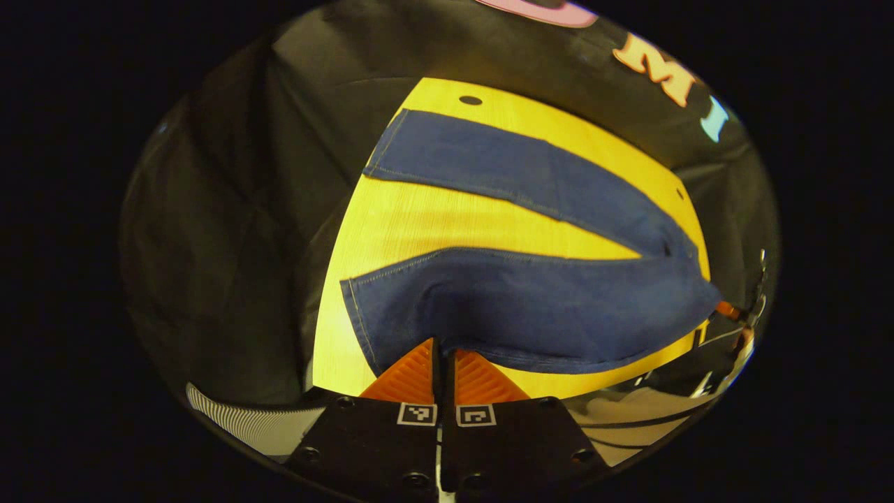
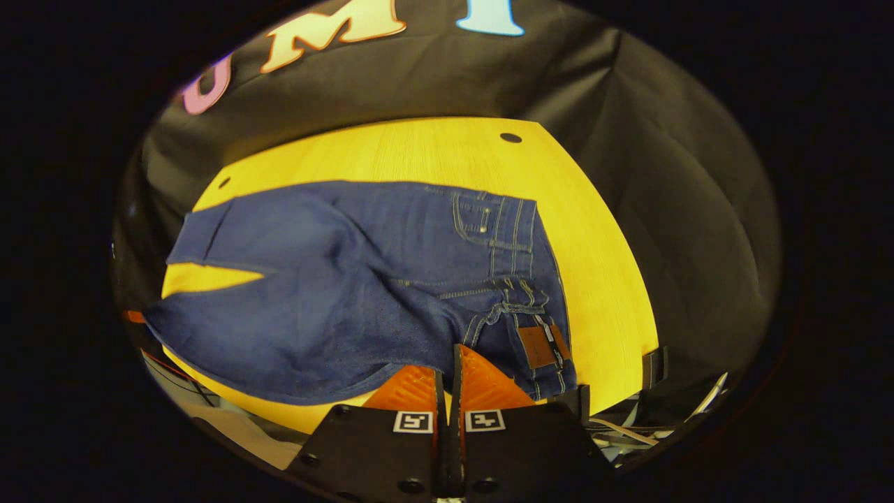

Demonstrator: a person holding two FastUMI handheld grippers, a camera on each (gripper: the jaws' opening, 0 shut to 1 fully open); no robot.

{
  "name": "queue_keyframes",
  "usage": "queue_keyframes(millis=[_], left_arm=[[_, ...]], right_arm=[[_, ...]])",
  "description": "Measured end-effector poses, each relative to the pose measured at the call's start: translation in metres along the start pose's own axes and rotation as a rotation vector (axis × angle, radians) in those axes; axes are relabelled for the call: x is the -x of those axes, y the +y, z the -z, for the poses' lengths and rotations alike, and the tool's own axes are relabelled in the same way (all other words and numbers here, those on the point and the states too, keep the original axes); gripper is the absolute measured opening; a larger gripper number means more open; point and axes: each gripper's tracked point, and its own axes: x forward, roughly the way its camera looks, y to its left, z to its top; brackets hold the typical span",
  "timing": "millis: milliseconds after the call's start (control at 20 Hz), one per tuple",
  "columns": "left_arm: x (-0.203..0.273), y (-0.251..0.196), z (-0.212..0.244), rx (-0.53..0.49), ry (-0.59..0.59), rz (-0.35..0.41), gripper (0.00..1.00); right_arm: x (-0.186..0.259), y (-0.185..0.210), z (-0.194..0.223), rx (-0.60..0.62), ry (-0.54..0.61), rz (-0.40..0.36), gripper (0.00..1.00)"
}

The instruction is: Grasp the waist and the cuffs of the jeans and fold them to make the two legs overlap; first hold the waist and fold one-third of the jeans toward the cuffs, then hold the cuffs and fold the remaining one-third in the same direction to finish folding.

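Dark blue jeans [image 1: 531,307] lie spread on a yellow table [image 1: 433,216], the two legs apart in a V. In the left gripper view my left gripper [image 1: 441,346] is shut on the near leg's edge close to its cuff [image 1: 360,314], and the cloth puckers above the fingers. The far leg [image 1: 503,168] lies flat. In the right gripper view my right gripper [image 2: 447,356] is shut on the near edge of the jeans [image 2: 335,279] beside the waist, left of the brown patch [image 2: 538,346]. The right gripper [image 1: 740,313] also appears far off at the waist end.
The yellow table [image 2: 433,150] has small dark holes [image 2: 510,137] near its far corners. Black cloth walls close it in on all sides. Cables and loose clutter [image 2: 628,426] lie below the near edge. A striped sleeve [image 1: 244,419] is at the lower left.
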Motion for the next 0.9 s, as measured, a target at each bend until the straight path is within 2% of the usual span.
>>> queue_keyframes(millis=[150,200,400,450,600,900], left_arm=[[0.014,-0.003,-0.039,-0.004,-0.026,0.014,0.00],[0.017,-0.002,-0.050,-0.017,-0.025,0.009,0.00],[0.008,-0.002,-0.093,-0.028,0.001,0.003,0.00],[0.006,-0.002,-0.104,-0.021,0.004,0.004,0.00],[-0.015,-0.004,-0.140,-0.007,0.040,0.000,0.00],[-0.054,-0.001,-0.185,-0.019,0.156,-0.082,0.00]], right_arm=[[0.008,0.006,-0.040,-0.050,-0.025,-0.014,0.00],[0.008,0.008,-0.050,-0.058,-0.027,-0.017,0.02],[-0.010,0.018,-0.088,-0.028,-0.012,-0.019,0.00],[-0.015,0.021,-0.094,-0.028,0.000,-0.024,0.02],[-0.039,0.027,-0.117,-0.028,0.037,-0.037,0.02],[-0.093,0.031,-0.153,0.007,0.137,-0.043,0.02]])
